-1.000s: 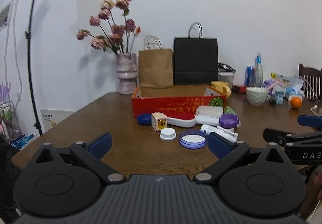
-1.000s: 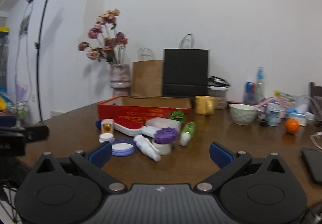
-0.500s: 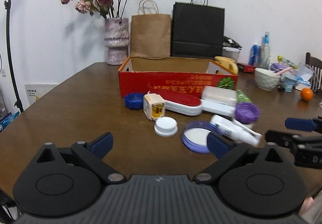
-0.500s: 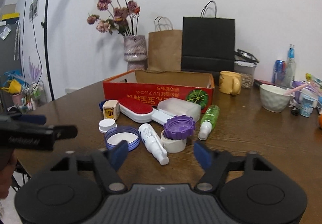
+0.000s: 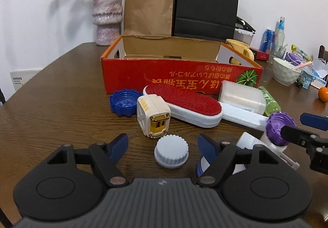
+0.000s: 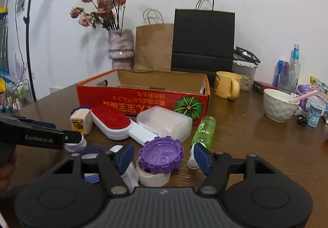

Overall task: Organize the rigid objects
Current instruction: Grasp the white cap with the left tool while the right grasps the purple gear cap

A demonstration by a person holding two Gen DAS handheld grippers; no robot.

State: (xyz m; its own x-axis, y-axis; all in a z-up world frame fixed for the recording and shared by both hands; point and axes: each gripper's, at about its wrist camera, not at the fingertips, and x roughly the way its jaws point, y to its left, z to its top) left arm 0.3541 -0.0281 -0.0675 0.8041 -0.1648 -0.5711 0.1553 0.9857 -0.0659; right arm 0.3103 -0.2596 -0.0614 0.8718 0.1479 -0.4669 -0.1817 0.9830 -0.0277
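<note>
My left claw (image 5: 163,147) is down low over the table (image 5: 51,109), jaws closing, and the white ribbed cap (image 5: 171,154) sits flat right between the pads — not pinched yet, there's clear wood on both sides of it. It's round, so no long axis to worry about; I judge the squeeze can come straight in from where I am. Just beyond the cap stands the cream cube-shaped gadget (image 5: 153,118), and left of that the blue scalloped lid (image 5: 123,102), open side up.

Moving right: the red-faced lint brush (image 5: 184,105) lies flat, long axis running from far-left to near-right, handle toward my other hand. Behind it all, the red cardboard box (image 5: 180,76) stands open-topped with its long side facing me; what I can see of its inside looks bare, though the floor near the front wall is hidden.

Further right, my right claw (image 6: 164,156) has its jaws easing apart, and the purple toothed lid (image 6: 161,155) lies between the pads with a gap each side, perched on a roll of white tape (image 6: 152,178). So nothing gripped there either. That lid is this hand's job, I'd say. Right of it the green bottle (image 6: 204,132) lies on its side, cap toward me, long axis pointing away toward the box corner. The translucent plastic tub (image 6: 166,122) sits upside down beside the box front.
</note>
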